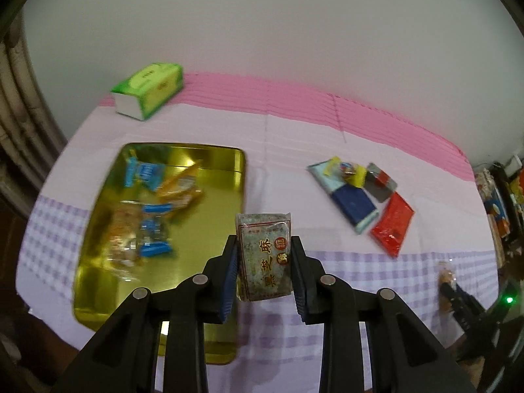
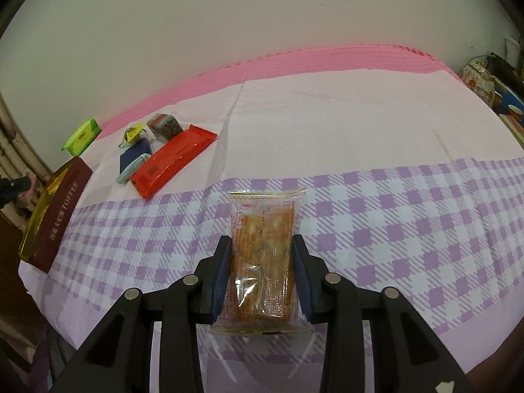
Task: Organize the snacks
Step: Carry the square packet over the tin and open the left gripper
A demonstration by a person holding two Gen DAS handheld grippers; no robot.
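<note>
My left gripper (image 1: 264, 258) is shut on a grey-green sesame snack packet (image 1: 264, 255) with red seals, held above the table beside the right edge of the gold tin tray (image 1: 209, 203). Several blue and orange wrapped snacks (image 1: 154, 209) lie in the tray. My right gripper (image 2: 262, 262) is shut on a clear packet of orange biscuit (image 2: 265, 255), over the purple checked cloth. A loose pile remains on the cloth: a red packet (image 1: 393, 224) (image 2: 173, 160), a dark blue packet (image 1: 352, 204) (image 2: 134, 154), a grey block (image 1: 380, 181) (image 2: 163, 126) and a yellow candy (image 1: 347, 170) (image 2: 134, 132).
A green tissue pack (image 1: 149, 90) (image 2: 82, 137) lies at the back of the table by the wall. The tin's brown side reads TOFFEE (image 2: 62, 216). Clutter and a floral pot (image 2: 476, 78) stand off the table's right end. The right gripper with its packet shows at the edge (image 1: 447, 281).
</note>
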